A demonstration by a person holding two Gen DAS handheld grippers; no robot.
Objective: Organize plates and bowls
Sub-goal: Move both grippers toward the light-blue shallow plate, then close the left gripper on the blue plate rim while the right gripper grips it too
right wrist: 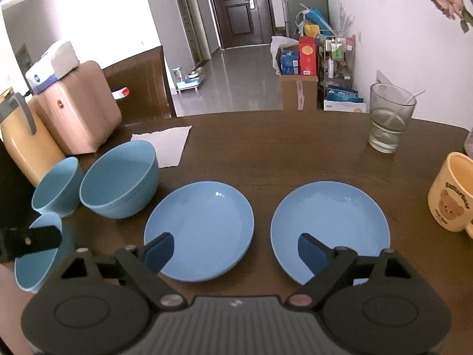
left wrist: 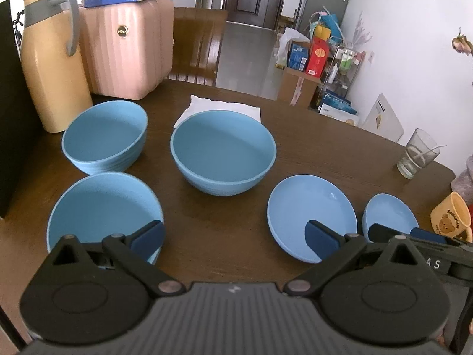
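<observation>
Hovering, both empty: left gripper, right gripper, jaws spread. Risk: thin plates slipping on pinch, sliding into mug.

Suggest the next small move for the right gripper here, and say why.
Probably ease the right gripper toward the rim of the right plate to lift it onto the left plate. Both plates lie flat, side by side and apart on the table, and the fingers are open and empty.
</observation>
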